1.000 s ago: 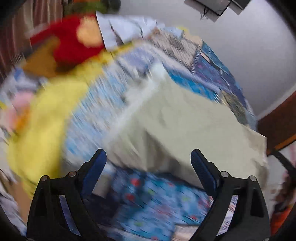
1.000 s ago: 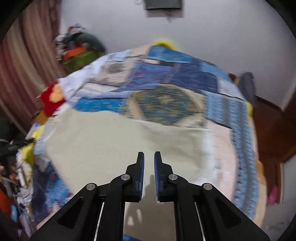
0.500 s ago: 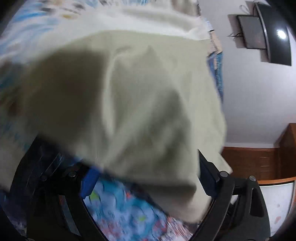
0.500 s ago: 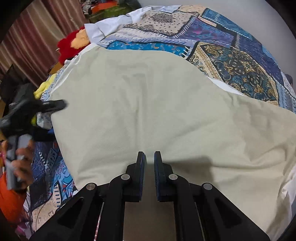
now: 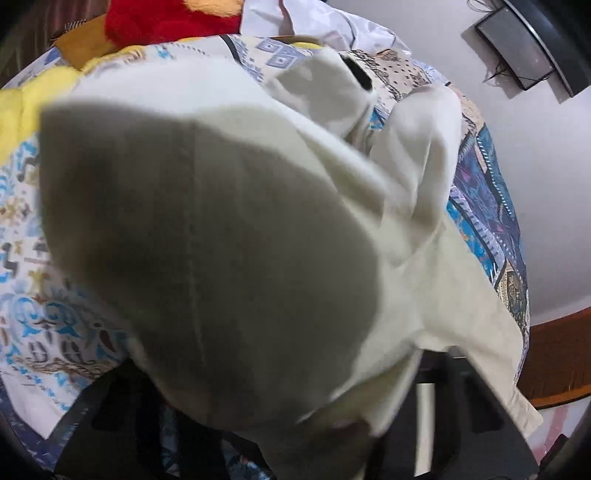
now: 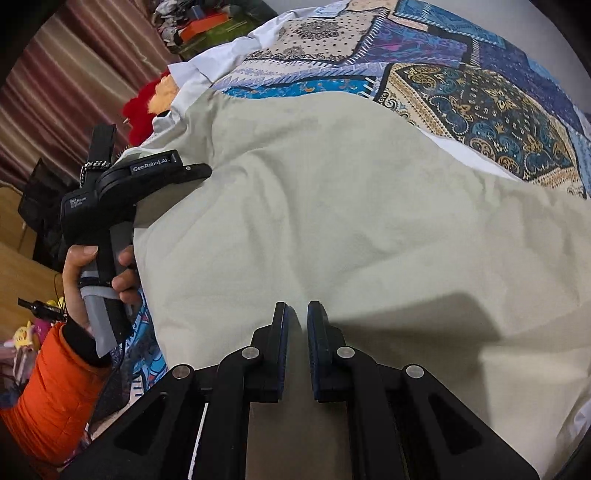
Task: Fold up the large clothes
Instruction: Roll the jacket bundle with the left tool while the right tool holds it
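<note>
A large pale beige garment (image 6: 332, 192) lies spread over the patterned bed. In the left wrist view the same cloth (image 5: 207, 236) hangs right over the camera and hides both fingers, so the left jaws cannot be seen. In the right wrist view the left gripper (image 6: 192, 171) reaches into the garment's left edge, with its fingers under the cloth. My right gripper (image 6: 297, 321) hovers low over the garment's near part. Its jaws are nearly together with a narrow gap and nothing between them.
A patchwork blue and cream bedspread (image 6: 480, 92) covers the bed. A red plush toy (image 5: 170, 18) and a yellow cloth (image 5: 22, 107) lie at the far left. A striped curtain (image 6: 74, 74) hangs at the left and a wooden skirting (image 5: 554, 350) runs along the right wall.
The left gripper has gone from open beside the garment to under its edge, and the cloth now drapes over its camera. The right gripper has dropped closer to the garment, still shut.
</note>
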A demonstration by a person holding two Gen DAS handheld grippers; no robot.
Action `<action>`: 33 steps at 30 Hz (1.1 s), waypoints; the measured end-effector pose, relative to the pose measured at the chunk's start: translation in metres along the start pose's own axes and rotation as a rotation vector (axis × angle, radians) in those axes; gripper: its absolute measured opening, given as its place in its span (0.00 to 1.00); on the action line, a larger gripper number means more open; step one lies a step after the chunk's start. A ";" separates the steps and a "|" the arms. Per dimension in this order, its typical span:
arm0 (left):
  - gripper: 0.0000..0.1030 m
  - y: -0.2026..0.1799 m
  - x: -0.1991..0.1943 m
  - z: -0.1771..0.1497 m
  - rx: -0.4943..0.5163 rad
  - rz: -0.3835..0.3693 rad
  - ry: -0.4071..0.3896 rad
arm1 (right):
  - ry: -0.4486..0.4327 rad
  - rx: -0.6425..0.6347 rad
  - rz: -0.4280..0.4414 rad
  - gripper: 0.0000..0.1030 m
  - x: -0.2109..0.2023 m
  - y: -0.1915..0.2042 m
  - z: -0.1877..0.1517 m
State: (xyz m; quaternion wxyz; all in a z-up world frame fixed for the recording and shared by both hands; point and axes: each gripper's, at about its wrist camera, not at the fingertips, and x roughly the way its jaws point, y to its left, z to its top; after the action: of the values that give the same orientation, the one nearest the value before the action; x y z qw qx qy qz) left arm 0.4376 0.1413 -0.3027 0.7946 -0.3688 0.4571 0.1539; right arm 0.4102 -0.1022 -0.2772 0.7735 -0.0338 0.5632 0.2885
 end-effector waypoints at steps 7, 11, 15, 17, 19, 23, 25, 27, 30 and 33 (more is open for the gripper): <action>0.07 -0.023 -0.072 -0.014 0.167 0.020 -0.140 | -0.035 0.021 0.014 0.06 -0.024 0.020 0.009; 0.06 -0.022 -0.110 -0.026 0.208 0.013 -0.217 | -0.070 -0.009 0.085 0.06 -0.028 0.053 0.023; 0.06 0.000 -0.127 -0.033 0.251 0.067 -0.280 | 0.048 -0.022 0.044 0.05 0.023 0.071 0.034; 0.05 0.006 -0.123 -0.034 0.291 0.112 -0.307 | 0.130 0.016 0.105 0.05 0.054 0.067 0.034; 0.05 0.003 -0.126 -0.037 0.351 0.150 -0.347 | 0.176 0.097 0.190 0.05 0.074 0.058 0.035; 0.04 -0.019 -0.139 -0.040 0.462 0.138 -0.402 | 0.207 0.133 0.231 0.05 0.078 0.055 0.042; 0.04 -0.044 -0.149 -0.051 0.550 0.136 -0.452 | 0.200 0.135 0.230 0.05 0.074 0.055 0.038; 0.04 -0.077 -0.162 -0.069 0.677 0.148 -0.542 | 0.179 0.144 0.199 0.05 0.061 0.051 0.035; 0.04 -0.118 -0.182 -0.093 0.801 0.099 -0.615 | 0.060 0.188 0.171 0.05 0.013 0.032 0.027; 0.04 -0.157 -0.194 -0.120 0.902 0.038 -0.643 | -0.101 0.196 0.061 0.05 -0.060 -0.003 0.003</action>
State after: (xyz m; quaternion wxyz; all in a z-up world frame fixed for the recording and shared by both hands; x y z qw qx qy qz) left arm 0.3522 -0.0349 -0.1070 0.9704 0.0819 0.2185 0.0621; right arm 0.4024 -0.1281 -0.2240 0.7915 0.0740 0.5497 0.2569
